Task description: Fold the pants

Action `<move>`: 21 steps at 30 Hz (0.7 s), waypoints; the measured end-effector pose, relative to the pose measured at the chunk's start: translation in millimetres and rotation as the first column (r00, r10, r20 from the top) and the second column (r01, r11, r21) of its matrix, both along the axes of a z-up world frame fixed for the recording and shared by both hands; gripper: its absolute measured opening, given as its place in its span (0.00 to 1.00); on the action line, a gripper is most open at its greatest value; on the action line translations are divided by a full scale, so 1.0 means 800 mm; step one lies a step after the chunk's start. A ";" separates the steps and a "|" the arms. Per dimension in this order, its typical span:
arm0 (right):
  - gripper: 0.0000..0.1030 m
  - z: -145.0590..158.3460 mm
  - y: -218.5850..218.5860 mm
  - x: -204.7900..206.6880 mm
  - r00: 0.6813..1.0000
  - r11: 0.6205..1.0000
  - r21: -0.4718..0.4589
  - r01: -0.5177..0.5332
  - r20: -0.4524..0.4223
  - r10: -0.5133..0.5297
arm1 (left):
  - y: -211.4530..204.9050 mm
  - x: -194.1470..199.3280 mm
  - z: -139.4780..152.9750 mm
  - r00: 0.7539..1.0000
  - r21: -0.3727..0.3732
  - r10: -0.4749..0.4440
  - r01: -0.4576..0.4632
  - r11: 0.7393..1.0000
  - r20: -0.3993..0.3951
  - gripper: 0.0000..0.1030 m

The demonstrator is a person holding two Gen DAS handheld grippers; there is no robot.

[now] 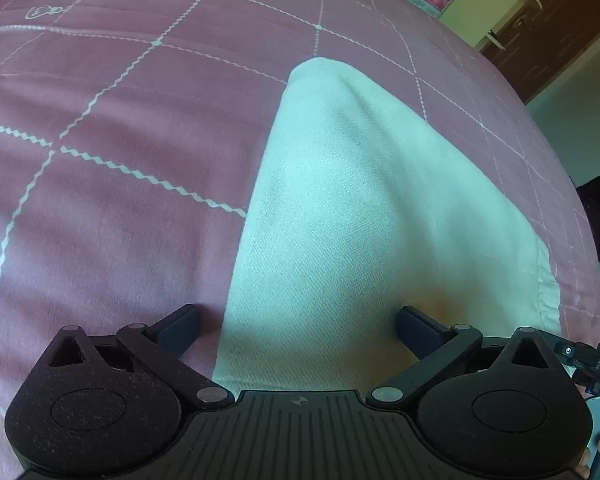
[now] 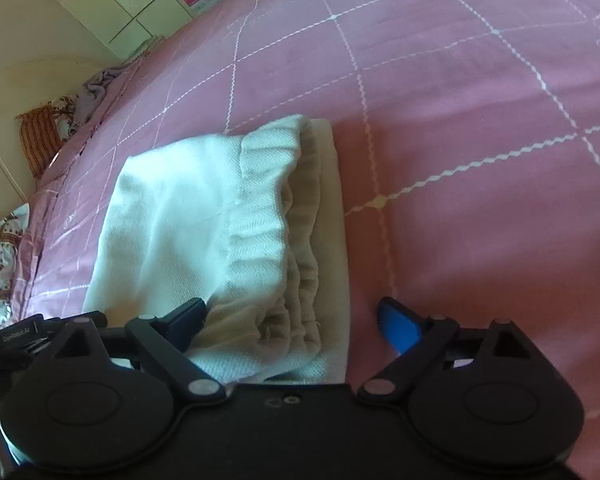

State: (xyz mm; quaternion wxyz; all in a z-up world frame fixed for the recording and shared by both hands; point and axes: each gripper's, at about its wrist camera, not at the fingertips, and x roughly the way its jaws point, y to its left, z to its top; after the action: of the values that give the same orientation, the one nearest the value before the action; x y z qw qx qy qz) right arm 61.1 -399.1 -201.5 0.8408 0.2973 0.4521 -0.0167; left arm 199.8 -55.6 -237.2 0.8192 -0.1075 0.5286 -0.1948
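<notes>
The white pants [image 2: 204,216] lie folded into a compact stack on the pink bed [image 2: 480,120], the gathered waistband [image 2: 260,216] on top toward 3 o'clock. The right gripper [image 2: 290,320] stands with its jaws spread wide over the near edge at 6 o'clock, clamping nothing; the left gripper [image 1: 298,328] likewise straddles the cloth with jaws apart. The fold appears nearly finished, so the next move likely calls for pressing the stack flat or squaring its edges.

White pants [image 2: 204,216], folded into a stack, gathered waistband showing, on pink bedspread [image 2: 480,120]
</notes>
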 end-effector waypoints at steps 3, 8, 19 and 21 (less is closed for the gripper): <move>0.78 -0.005 0.000 0.009 0.999 0.999 0.028 -0.039 0.024 0.038 | -0.007 0.007 -0.001 0.999 -0.059 -0.036 0.036 0.998 -0.003 0.96; 0.52 -0.004 -0.005 0.017 0.995 0.986 0.142 -0.090 0.056 0.083 | -0.016 0.008 0.007 0.993 -0.177 -0.115 0.109 0.978 -0.023 0.61; 0.45 -0.017 0.001 0.037 0.991 0.984 0.130 -0.121 0.070 0.112 | -0.062 0.010 0.008 0.996 -0.048 -0.083 0.085 0.995 0.039 0.55; 0.42 -0.004 0.009 0.029 0.993 0.990 0.098 -0.101 0.076 0.094 | -0.062 -0.001 0.022 0.994 -0.042 -0.068 0.072 0.997 0.083 0.49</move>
State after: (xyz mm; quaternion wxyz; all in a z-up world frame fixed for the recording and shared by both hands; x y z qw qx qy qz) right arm 84.1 -392.1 -205.0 0.8401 0.3176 0.4360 0.0580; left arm 199.3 -104.9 -219.8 0.8302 -0.0991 0.4936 -0.2394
